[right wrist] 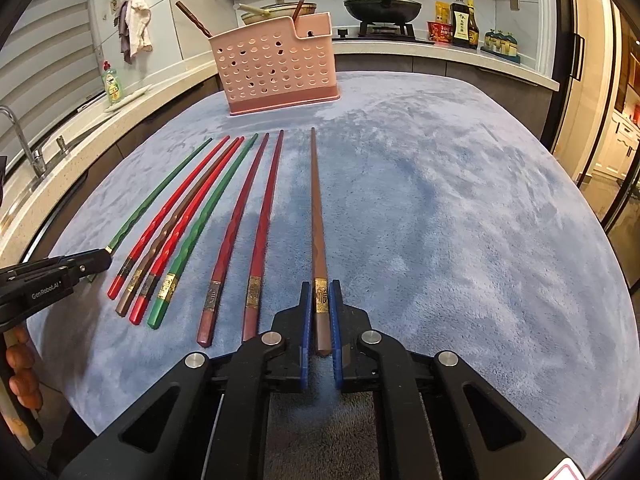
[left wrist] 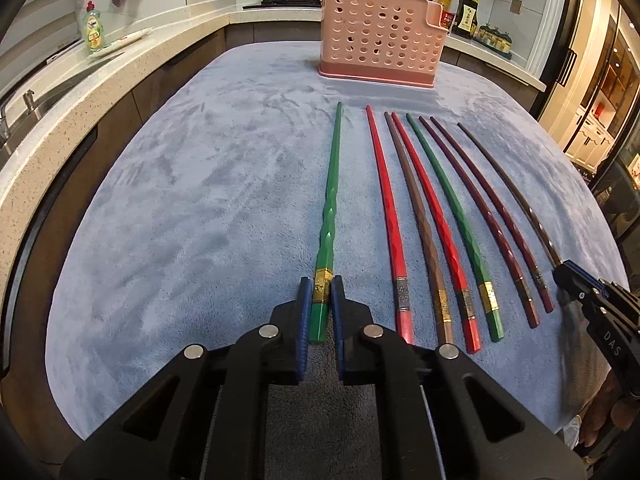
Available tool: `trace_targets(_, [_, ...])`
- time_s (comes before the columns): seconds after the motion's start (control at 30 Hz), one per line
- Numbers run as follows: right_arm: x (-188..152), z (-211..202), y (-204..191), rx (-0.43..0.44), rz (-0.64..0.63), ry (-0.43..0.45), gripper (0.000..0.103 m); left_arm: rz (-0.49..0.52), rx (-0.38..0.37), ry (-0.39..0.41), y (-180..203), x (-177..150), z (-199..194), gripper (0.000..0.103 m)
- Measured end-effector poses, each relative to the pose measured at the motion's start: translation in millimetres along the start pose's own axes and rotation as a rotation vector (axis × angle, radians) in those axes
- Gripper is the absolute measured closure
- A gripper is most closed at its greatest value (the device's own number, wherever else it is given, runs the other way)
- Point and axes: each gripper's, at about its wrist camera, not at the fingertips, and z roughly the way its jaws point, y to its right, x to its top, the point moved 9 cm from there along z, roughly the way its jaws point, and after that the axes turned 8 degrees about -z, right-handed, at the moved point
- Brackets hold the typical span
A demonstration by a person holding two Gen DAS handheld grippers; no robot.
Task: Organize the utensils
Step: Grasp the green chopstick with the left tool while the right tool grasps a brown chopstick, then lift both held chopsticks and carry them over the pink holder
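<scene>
- Left wrist view: the left gripper point(left wrist: 321, 300), black with blue pads, is pinched tight on the thick end of a faceted green chopstick point(left wrist: 329, 216), right at its gold band. The stick runs straight up the middle of the frame over the fuzzy grey-blue cloth on the worktop point(left wrist: 180, 200).
- To its right in that view lie seven more chopsticks fanned out: red, brown, red, a second green chopstick point(left wrist: 448, 208), two maroon ones and a dark brown one that ends at the right gripper point(left wrist: 568, 276) at the right edge.
- Right wrist view: the right gripper point(right wrist: 321, 304) is clamped shut on a plain brown chopstick point(right wrist: 316, 216), also at the gold band, tip pointing to upper centre. The left gripper point(right wrist: 102, 258) pokes in from the left edge, holding the end of the green stick.
- Only the right view shows what's in the pink perforated plastic utensil basket point(right wrist: 276, 68): a dark twisted chopstick point(right wrist: 194, 20) leaning out of its left side and another stick standing in the small corner compartment. In the left view the basket point(left wrist: 380, 40) sits upper centre and its insides are hard to make out.
- The right view also catches a chrome tap point(right wrist: 24, 140) at the left and a lidded black wok point(right wrist: 382, 6) on the hob; both views show the green dish soap bottle point(left wrist: 94, 26).
- Chopstick shafts look glossy with hammered, diamond-cut facets near the grip ends.
</scene>
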Motion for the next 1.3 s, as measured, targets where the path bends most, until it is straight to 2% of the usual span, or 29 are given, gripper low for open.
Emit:
trace_targets(0.27, [20, -25, 8, 0.0, 0.028, 0.056, 0.096, -0.011, -0.029, 0.01, 7, 8, -16, 0.094])
trace_targets(0.5, [59, -57, 18, 0.009, 0.053, 0.159, 0.096, -0.032, -0.054, 0.053, 11, 34, -41, 0.095])
trace_targets(0.9, [137, -86, 33, 0.058, 0.102, 0.298, 0.096, -0.011, -0.064, 0.198, 26, 116, -81, 0.096])
trace_targets(1.3, [186, -87, 46, 0.102, 0.15, 0.369, 0.096, -0.004, -0.088, 0.285, 41, 183, -98, 0.096])
